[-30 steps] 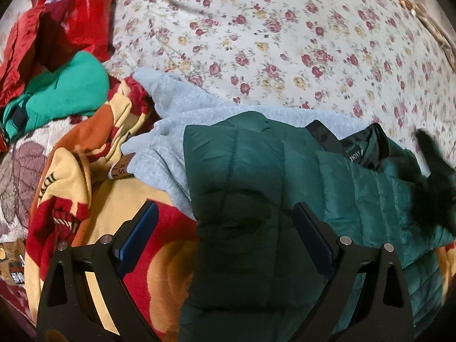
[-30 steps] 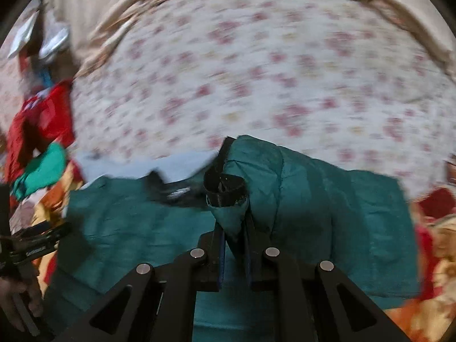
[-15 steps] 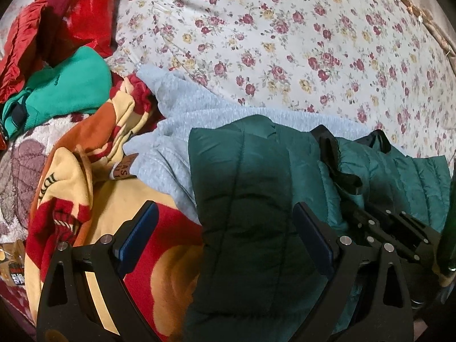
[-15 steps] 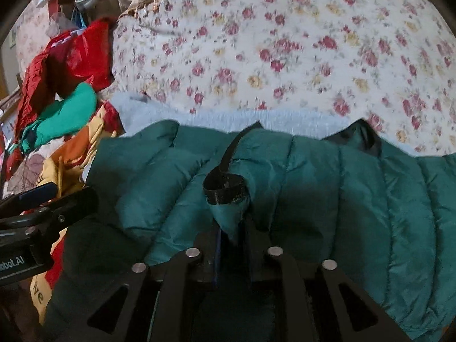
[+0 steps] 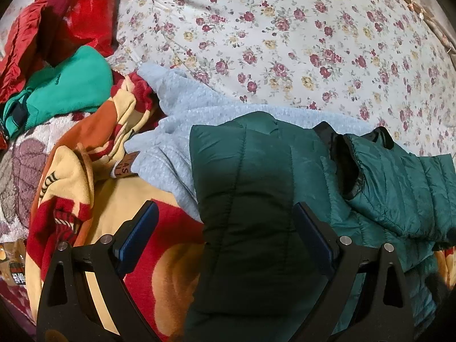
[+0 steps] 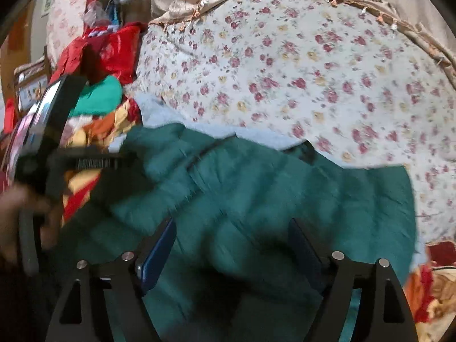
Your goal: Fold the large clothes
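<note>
A dark green quilted jacket [image 5: 250, 188] lies across the bed on top of a grey fleece garment [image 5: 182, 105]. One side of it is folded over the body, with a black-edged opening [image 5: 350, 165] on top. My left gripper [image 5: 225, 228] hangs open low over the jacket's left part, whose fabric lies under and between the jaws without being pressed. In the blurred right wrist view the same jacket [image 6: 256, 188] fills the middle. My right gripper [image 6: 232, 250] is above it with its jaws opening and nothing held between them.
A floral sheet [image 5: 285, 28] covers the far bed. A red and yellow blanket [image 5: 94, 199] lies bunched at the left, with a bright green garment [image 5: 71, 85] and red cloth [image 5: 71, 22] behind it. A person's hand [image 6: 17, 213] holds the left tool at the left edge.
The right gripper carried the jacket's black-edged opening to the left over the body, then let go, opened and left the left wrist view. The left gripper stayed put.
</note>
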Motion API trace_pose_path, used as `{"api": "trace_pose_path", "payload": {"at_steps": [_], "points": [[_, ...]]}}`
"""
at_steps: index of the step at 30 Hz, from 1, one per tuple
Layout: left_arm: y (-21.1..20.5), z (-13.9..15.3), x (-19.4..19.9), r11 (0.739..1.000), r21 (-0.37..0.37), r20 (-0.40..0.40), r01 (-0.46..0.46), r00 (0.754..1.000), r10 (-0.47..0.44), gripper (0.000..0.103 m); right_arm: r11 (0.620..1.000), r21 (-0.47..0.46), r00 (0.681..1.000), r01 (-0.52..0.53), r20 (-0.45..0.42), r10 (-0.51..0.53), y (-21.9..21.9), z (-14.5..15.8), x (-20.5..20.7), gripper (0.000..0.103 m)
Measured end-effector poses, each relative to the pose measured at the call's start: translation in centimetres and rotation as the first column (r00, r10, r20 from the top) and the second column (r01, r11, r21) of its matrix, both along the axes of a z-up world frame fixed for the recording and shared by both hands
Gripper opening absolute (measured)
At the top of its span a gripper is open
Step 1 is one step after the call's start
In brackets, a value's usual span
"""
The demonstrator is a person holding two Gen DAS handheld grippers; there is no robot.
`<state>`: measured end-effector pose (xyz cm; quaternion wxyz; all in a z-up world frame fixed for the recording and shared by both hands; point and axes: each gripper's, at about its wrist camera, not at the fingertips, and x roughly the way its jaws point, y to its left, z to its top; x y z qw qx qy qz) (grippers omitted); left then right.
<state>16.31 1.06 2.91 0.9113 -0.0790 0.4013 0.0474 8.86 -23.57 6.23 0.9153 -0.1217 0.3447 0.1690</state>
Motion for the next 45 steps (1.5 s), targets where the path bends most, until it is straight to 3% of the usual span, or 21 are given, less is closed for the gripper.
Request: {"api": "trace_pose_path", "payload": {"at_steps": [4, 9, 16, 21, 26, 28, 31, 33, 35, 37, 42, 44, 45], "points": [[-0.3, -0.1, 0.0, 1.0, 0.016, 0.007, 0.009, 1.0, -0.009, 0.095, 0.998, 0.012, 0.994, -0.061, -0.087, 0.061, -2.8, -2.9, -2.2, 0.079], [-0.6, -0.5, 0.0, 1.0, 0.029, -0.003, 0.01, 1.0, -0.01, 0.095, 0.997, 0.054, 0.976, 0.058, -0.211, -0.045, -4.5, -7.8, -1.5, 0.08], [-0.6, -0.4, 0.0, 0.999, 0.039, 0.006, 0.015, 1.0, -0.015, 0.095, 0.996, 0.059, 0.97, 0.069, -0.239, -0.053, -4.5, -8.9, -0.6, 0.1], [2.0, 0.6, 0.0, 0.999, 0.022, 0.028, -0.04, 0.999, 0.039, 0.095, 0.996, 0.059, 0.967, 0.069, -0.248, -0.053, -4.8, -9.2, -0.3, 0.103], [5.5, 1.0, -0.4, 0.989, -0.079, 0.046, -0.128, 0.99, 0.132, 0.095, 0.996, 0.053, 0.967, 0.069, -0.248, -0.054, -4.6, -9.3, -0.4, 0.103], [4.6, 1.1, -0.4, 0.991, -0.097, 0.059, -0.087, 0.994, 0.093, 0.095, 0.996, 0.048, 0.967, 0.069, -0.248, -0.055, -4.5, -9.2, -0.5, 0.103], [0.9, 1.6, -0.3, 0.994, -0.093, 0.101, 0.057, 0.994, -0.048, 0.095, 0.997, 0.043, 0.966, 0.069, -0.251, -0.056, -4.4, -9.3, -0.4, 0.103], [-2.6, 1.7, 0.6, 0.974, -0.119, 0.102, 0.19, 0.979, -0.179, 0.095, 0.997, 0.041, 0.966, 0.069, -0.251, -0.057, -4.3, -9.3, -0.3, 0.103], [-5.3, 2.1, 1.7, 0.959, -0.091, 0.116, 0.27, 0.959, -0.259, 0.095, 0.997, 0.04, 0.966, 0.07, -0.25, -0.058, -4.2, -9.3, -0.2, 0.103], [-7.6, 2.3, 3.4, 0.953, -0.046, 0.102, 0.3, 0.95, -0.295, 0.095, 0.997, 0.033, 0.967, 0.069, -0.247, -0.058, -4.1, -9.3, -0.2, 0.103], [-10.9, 0.2, 8.9, 0.957, -0.068, -0.029, 0.283, 0.958, -0.285, 0.095, 0.997, 0.038, 0.968, 0.066, -0.246, -0.055, -4.0, -9.4, -0.2, 0.103], [-11.5, -0.7, 9.0, 0.951, -0.082, -0.043, 0.297, 0.952, -0.302, 0.067, 0.997, 0.048, 0.966, 0.066, -0.253, -0.052, -4.1, -9.5, 0.0, 0.103], [-11.9, -0.9, 9.0, 0.948, -0.085, -0.051, 0.306, 0.949, -0.311, 0.028, 0.997, 0.048, 0.966, 0.065, -0.254, -0.051, -4.0, -9.5, 0.0, 0.103]]}}
